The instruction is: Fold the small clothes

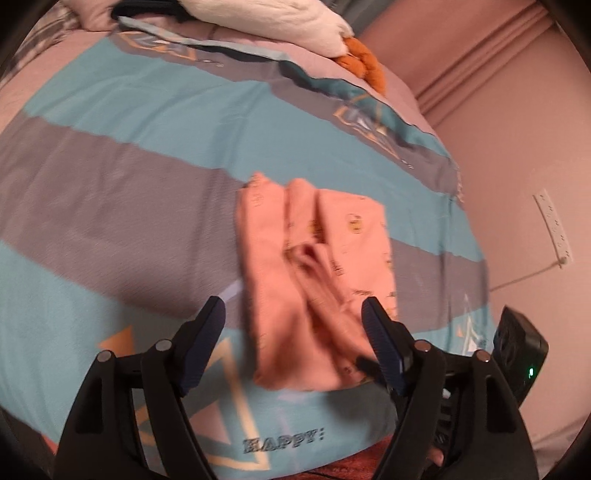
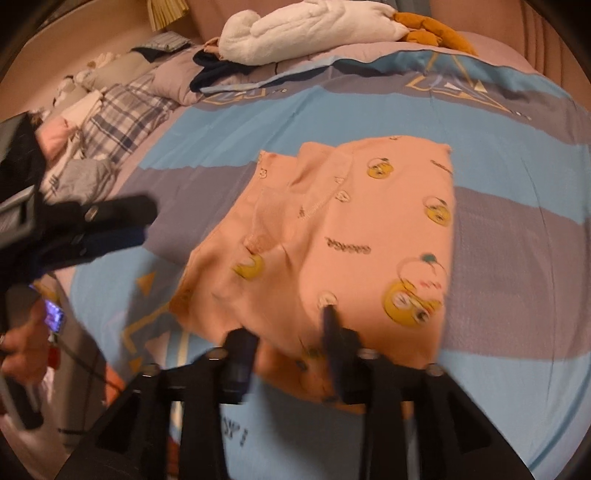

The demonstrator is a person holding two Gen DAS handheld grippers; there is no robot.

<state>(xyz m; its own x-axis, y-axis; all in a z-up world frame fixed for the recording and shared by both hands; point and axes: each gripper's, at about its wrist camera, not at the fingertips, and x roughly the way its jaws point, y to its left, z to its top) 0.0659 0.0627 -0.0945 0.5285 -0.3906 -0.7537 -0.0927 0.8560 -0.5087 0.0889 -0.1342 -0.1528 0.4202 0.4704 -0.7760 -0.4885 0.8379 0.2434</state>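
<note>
Left gripper (image 1: 291,310): fingers spread wide, nothing pinched; the garment's near end lies between them, right finger (image 1: 380,332) at the cloth edge, contact unclear through blur. Right gripper (image 2: 286,332): fingers partly apart over the garment's near hem; grip on cloth can't be told, frame is smeared there.

Garment (image 2: 343,236): small pink piece, folded lengthwise, flat on the bed (image 2: 517,280), on the duvet's grey band. Print is yellow cartoon faces (image 2: 408,301) plus one dark word (image 2: 347,245), upside down from the right wrist view and too blurred to read.

Nearer than the garment, the duvet reads "HAPPY:" (image 1: 282,441) under a triangle outline. Left of the garment, right wrist view: the other gripper's black arm and a hand (image 2: 22,339) at its grip.

Beyond the garment: more triangle motifs, then a white towel (image 2: 306,29) and an orange plush (image 2: 432,31) at the far end. Far-left of it, a plaid pile of clothes (image 2: 118,125). Wall right of the bed carries a white power strip (image 1: 554,229).
</note>
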